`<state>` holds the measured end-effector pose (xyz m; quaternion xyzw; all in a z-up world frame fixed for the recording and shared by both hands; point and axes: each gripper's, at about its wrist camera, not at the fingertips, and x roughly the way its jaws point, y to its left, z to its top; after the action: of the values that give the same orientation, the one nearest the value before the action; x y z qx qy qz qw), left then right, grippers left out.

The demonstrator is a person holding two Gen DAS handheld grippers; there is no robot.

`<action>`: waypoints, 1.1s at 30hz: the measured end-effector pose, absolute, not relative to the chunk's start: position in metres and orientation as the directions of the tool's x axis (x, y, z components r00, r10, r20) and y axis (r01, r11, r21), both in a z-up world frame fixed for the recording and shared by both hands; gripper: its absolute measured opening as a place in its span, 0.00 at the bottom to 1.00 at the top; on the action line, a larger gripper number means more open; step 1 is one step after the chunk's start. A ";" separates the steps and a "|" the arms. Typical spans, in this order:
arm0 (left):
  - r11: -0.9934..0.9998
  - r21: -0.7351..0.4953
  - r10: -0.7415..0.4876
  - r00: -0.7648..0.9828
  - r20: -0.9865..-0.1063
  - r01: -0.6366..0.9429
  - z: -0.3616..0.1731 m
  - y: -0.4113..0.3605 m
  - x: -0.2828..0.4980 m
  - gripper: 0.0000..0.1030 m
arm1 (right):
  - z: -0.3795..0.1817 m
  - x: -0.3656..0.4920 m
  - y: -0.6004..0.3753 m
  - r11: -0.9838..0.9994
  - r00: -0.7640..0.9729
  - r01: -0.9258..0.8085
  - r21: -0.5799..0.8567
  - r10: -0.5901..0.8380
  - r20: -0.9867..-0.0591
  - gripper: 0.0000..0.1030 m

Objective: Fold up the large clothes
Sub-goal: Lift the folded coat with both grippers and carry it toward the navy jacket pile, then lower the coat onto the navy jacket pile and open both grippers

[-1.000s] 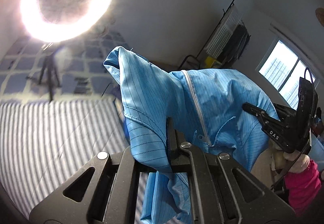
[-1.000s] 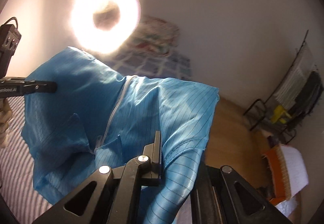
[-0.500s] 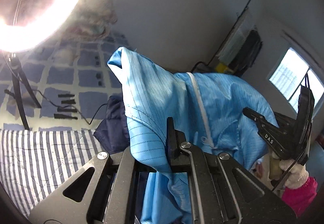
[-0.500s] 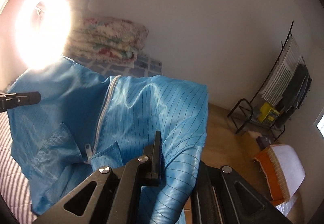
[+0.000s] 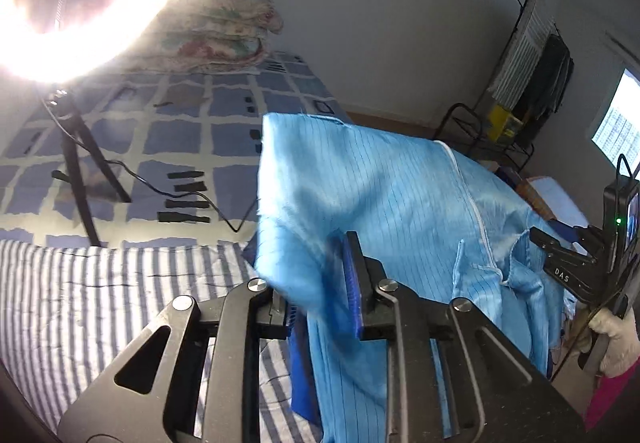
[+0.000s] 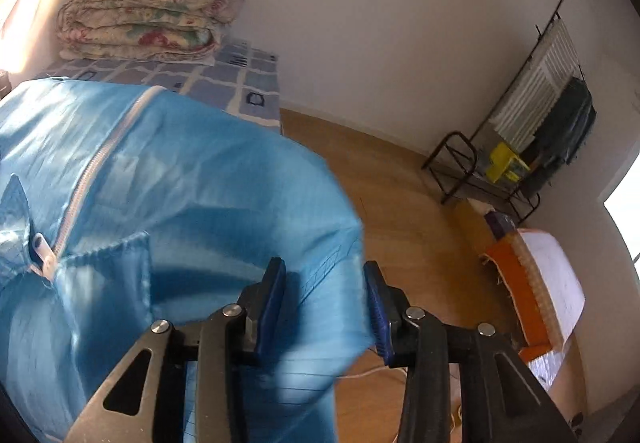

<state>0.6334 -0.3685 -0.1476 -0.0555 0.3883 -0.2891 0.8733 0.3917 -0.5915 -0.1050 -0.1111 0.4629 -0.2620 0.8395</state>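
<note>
A light blue pinstriped jacket with a white zipper hangs in the air between both grippers above the striped bed. In the left wrist view my left gripper has its jaws apart with the jacket's shoulder cloth draped between them. In the right wrist view the jacket fills the left half, and my right gripper has its jaws wide apart with the cloth's edge between them. The right gripper also shows in the left wrist view.
A ring light on a tripod stands at the left. A folded floral quilt lies on a checked blue sheet. A clothes rack stands by the wall over wooden floor. An orange and white item lies at the right.
Both grippers have opened; a second ago each was shut on the jacket. Both cameras have tilted down, and the jacket has dropped lower in view.
</note>
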 end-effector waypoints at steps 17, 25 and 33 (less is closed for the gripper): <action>0.783 -0.288 -0.604 0.561 -0.566 0.552 -0.025 -0.297 0.499 0.18 | 0.009 0.295 -0.516 0.858 0.545 0.362 -0.365 -0.513 -0.663 0.54; 0.806 -0.231 -0.573 0.618 -0.538 0.545 0.013 -0.239 0.408 0.18 | 0.057 0.210 -0.448 0.871 0.600 0.362 -0.333 -0.491 -0.631 0.65; 0.809 -0.178 -0.562 0.649 -0.513 0.560 0.025 -0.183 0.315 0.22 | 0.083 0.116 -0.388 0.905 0.678 0.354 -0.237 -0.423 -0.601 0.71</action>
<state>0.3149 -0.1826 0.0246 -0.0018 0.2833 -0.3089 0.9079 0.1161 -0.3885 0.0832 -0.0507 0.3404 -0.2124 0.9146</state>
